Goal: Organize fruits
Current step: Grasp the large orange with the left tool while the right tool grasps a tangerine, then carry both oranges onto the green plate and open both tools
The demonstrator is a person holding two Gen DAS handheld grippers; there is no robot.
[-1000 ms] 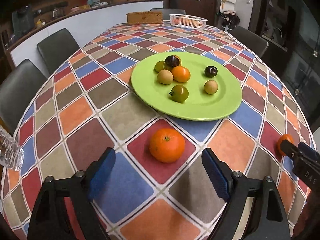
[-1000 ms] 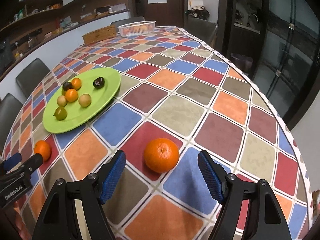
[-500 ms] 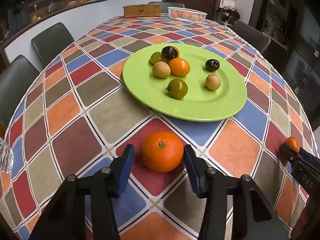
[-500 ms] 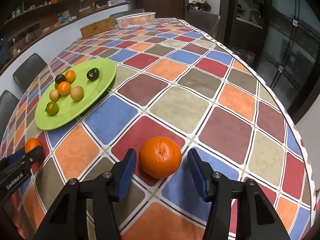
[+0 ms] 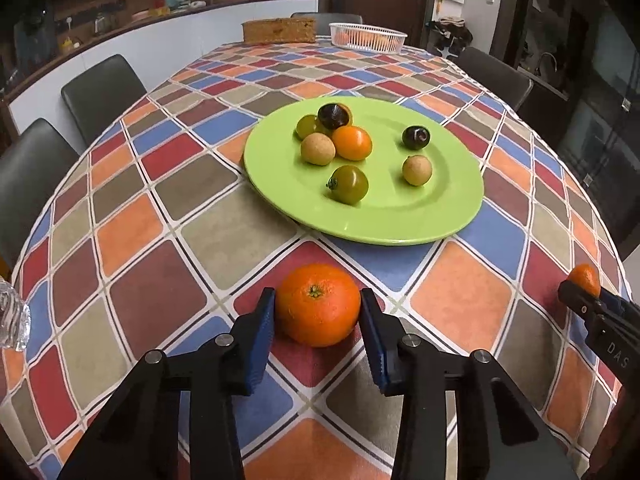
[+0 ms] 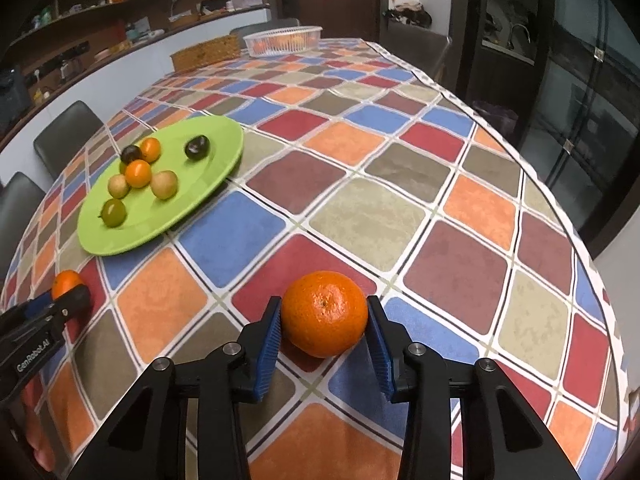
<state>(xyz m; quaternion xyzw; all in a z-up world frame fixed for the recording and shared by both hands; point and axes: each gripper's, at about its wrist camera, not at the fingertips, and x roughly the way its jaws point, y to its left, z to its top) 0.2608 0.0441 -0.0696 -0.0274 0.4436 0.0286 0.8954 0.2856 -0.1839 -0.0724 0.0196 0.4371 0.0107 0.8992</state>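
— Fingers first: how do they stand?
— Both pairs have just been closing. The left gripper (image 5: 318, 314) has its blue pads against the sides of an orange (image 5: 318, 310) at lower centre of the left wrist view. The right gripper (image 6: 324, 314) clamps a second orange (image 6: 324, 314) the same way, lower centre of its own view. Both fruits sit on the cloth.
— And the surface?
— A long table under a tablecloth (image 5: 224, 236) of diamond patches in red, blue, orange, brown and grey. A green plate (image 5: 400, 220) lies past the left orange, centre of the frame, carrying seven small fruits: orange, green, tan and dark ones.
— What about the room?
— Dim. Dark chairs (image 5: 100, 88) line the left edge. At the far end of the table, top centre, stand a white basket (image 5: 366, 36) and a woven box (image 5: 278, 30). A counter with cluttered shelves runs along the upper left; dark glass doors fill the right side.
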